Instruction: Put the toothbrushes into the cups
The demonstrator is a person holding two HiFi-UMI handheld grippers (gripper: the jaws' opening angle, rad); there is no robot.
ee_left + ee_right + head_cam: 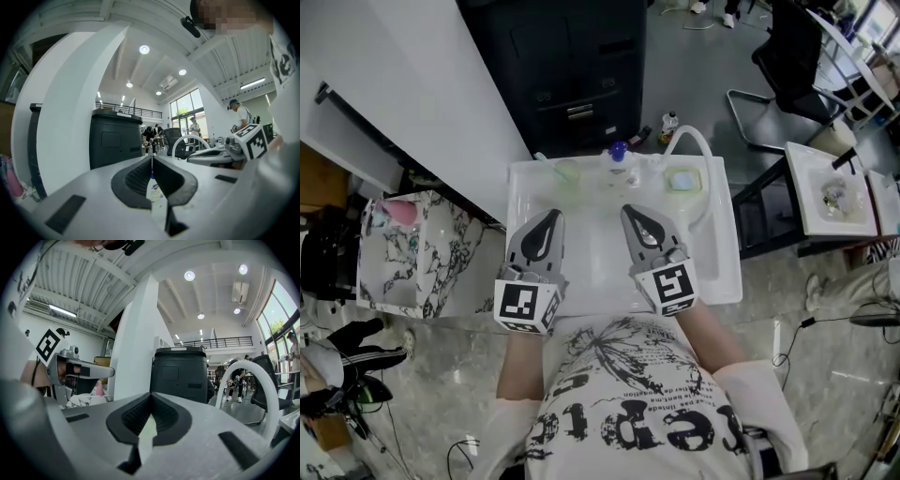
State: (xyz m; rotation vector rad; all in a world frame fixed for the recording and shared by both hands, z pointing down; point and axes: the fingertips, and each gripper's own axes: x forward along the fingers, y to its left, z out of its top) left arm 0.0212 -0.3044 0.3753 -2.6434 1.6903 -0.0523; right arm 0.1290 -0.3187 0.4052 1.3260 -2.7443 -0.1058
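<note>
White sink [712, 272] | green cup [567, 173], bottle [619, 167], faucet [696, 141] | black cabinet [581, 66] behind

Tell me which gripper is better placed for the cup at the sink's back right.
Right, probably: the right gripper is closer to that cup; the left gripper is across the basin.

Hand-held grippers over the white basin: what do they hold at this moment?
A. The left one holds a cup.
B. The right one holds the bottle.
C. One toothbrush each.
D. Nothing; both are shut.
D: in each gripper view the jaws meet with nothing between them, so the left hand-held gripper and the right hand-held gripper are shut and empty above the basin.
</note>
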